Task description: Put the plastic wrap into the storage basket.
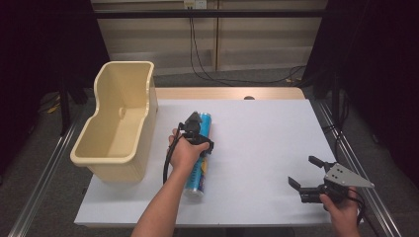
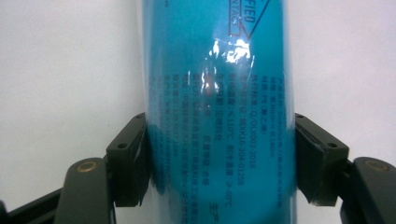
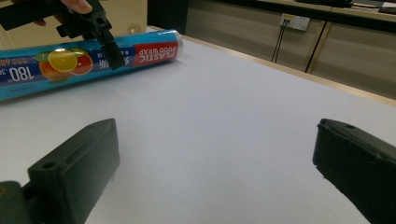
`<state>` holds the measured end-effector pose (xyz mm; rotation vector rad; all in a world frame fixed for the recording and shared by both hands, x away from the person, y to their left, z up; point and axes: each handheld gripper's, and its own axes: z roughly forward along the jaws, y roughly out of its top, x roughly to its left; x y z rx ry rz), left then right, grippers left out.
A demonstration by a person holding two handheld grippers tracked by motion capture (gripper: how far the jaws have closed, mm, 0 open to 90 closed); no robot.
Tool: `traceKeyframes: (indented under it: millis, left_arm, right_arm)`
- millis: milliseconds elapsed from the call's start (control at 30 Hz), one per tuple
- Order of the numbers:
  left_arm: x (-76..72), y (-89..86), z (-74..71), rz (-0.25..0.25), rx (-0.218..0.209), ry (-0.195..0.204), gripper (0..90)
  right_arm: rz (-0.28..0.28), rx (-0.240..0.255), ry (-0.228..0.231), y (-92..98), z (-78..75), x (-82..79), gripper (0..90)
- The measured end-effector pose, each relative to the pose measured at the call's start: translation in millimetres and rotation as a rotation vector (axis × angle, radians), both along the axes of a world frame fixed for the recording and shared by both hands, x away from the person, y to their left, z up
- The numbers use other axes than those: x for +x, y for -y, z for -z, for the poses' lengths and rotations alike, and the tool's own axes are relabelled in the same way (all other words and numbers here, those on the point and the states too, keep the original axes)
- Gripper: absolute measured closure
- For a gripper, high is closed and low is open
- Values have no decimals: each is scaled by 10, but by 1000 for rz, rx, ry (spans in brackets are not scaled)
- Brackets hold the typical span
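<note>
Blue and shiny, the long round roll of plastic food wrap [image 1: 200, 154] lies flat on the white desk [image 1: 267, 148], a little left of the middle. Its long line runs from near to far — one end points at the person, the other end points at the far edge of the desk.

The left hand-held gripper [image 1: 196, 129] comes down on the roll from above, closer to its far end than its near end. In the left gripper view its two black jaws sit one on each side of the blue roll [image 2: 219, 112] and press on it, so it is pinching the roll across its short way. That is a good way to hold a long round thing, because the jaws cross the roll and do not run along it.

The cream plastic tub [image 1: 118, 123] stands just to the left of the roll, with its open top facing up. So the roll only has to go up and then left to reach it, I think.

The right hand-held gripper [image 1: 306, 175] rests at the near right of the desk, well apart from the roll, with its jaws spread wide and nothing between them. The left hand is much nearer — this job is for it.
</note>
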<state>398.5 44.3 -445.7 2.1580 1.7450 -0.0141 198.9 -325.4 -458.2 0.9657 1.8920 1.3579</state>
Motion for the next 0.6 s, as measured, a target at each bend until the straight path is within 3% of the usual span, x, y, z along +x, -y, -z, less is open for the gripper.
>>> traceKeyframes:
  millis: [133,300,400,533,600]
  left_arm:
    - [-62,-12,-21,12,5,29,295]
    - [-162,22,-35,42,33,34,218]
    - [-223,32,68,24,33,3,251]
    - [-243,23,70,3,38,16,306]
    - [-230,25,55,-3,45,-1,315]
  right_arm:
    - [1,2,3,-11,-8,-14,1]
    - [-10,0,-2,-44,-2,-8,1]
    - [-17,-10,3,-77,-8,-8,1]
    - [-20,-20,8,-95,-17,-19,2]
    - [-20,-16,6,-85,-16,-17,1]
